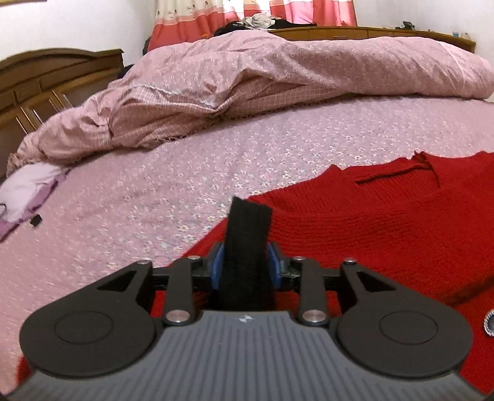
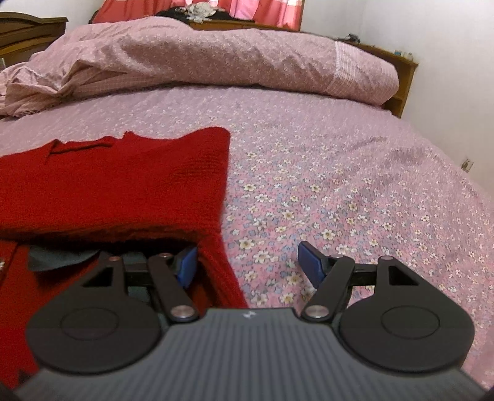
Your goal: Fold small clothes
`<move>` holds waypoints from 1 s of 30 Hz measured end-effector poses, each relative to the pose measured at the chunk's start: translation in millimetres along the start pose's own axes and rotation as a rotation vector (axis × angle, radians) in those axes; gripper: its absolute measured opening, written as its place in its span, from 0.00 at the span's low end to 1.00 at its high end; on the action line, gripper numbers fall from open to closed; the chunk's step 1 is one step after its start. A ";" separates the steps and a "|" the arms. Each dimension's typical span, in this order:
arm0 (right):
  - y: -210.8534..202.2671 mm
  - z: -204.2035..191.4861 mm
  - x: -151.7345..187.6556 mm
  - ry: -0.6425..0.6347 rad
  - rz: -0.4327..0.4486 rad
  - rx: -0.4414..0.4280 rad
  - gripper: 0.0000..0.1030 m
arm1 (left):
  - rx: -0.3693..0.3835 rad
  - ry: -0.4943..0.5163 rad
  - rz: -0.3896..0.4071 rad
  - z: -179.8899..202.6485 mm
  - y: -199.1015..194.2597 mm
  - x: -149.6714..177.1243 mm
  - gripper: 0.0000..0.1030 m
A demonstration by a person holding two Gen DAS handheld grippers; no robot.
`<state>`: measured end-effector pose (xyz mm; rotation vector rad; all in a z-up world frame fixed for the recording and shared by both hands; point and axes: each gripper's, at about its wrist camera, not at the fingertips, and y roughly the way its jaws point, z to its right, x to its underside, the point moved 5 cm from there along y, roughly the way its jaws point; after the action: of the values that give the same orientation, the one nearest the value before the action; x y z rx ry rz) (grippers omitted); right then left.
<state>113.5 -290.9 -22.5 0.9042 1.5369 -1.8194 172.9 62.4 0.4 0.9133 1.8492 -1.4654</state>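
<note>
A red knitted garment (image 1: 386, 222) lies on the flowered pink bedspread (image 1: 185, 185). My left gripper (image 1: 247, 262) is shut on a black ribbed cuff (image 1: 247, 243), which sticks up between the blue pads over the red knit. In the right wrist view the red garment (image 2: 108, 191) lies folded at the left, with a dark patch (image 2: 55, 256) under its near edge. My right gripper (image 2: 250, 265) is open at the garment's right edge. Its left fingertip (image 2: 185, 265) rests against the red knit and its right fingertip (image 2: 311, 262) is over the bare bedspread.
A rumpled pink duvet (image 1: 247, 92) lies across the far side of the bed. A wooden headboard (image 1: 46, 83) stands at the left. A lilac and white cloth (image 1: 27, 191) lies at the bed's left edge. Red and pink curtains (image 1: 247, 12) hang behind.
</note>
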 end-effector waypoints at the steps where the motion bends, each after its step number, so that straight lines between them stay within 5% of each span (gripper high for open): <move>1: -4.3 0.9 -0.9 0.005 -0.005 -0.013 0.68 | -0.002 0.001 0.008 -3.1 -6.1 -0.8 0.41; 8: -36.1 1.5 -31.6 0.017 0.094 -0.074 0.68 | -0.007 -0.065 0.067 -25.1 -41.0 -13.6 0.49; 15: 17.4 -27.5 -62.4 0.005 0.057 -0.160 0.66 | 0.098 -0.114 0.072 -8.8 -39.4 -24.3 0.49; 18: 51.1 -38.1 -64.0 -0.030 -0.010 -0.112 0.44 | 0.126 -0.079 0.056 6.9 -26.2 -17.6 0.49; 25: 72.1 -43.5 -62.6 -0.089 -0.019 -0.017 0.45 | 0.109 -0.061 -0.033 18.3 26.6 0.6 0.50; 30: 81.9 -32.5 -64.8 -0.007 -0.030 -0.024 0.60 | 0.102 -0.049 -0.045 17.9 39.2 -5.5 0.53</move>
<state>221.2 -271.7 -22.2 0.8667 1.5722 -1.8188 208.7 50.1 -21.0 0.8805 1.7843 -1.6081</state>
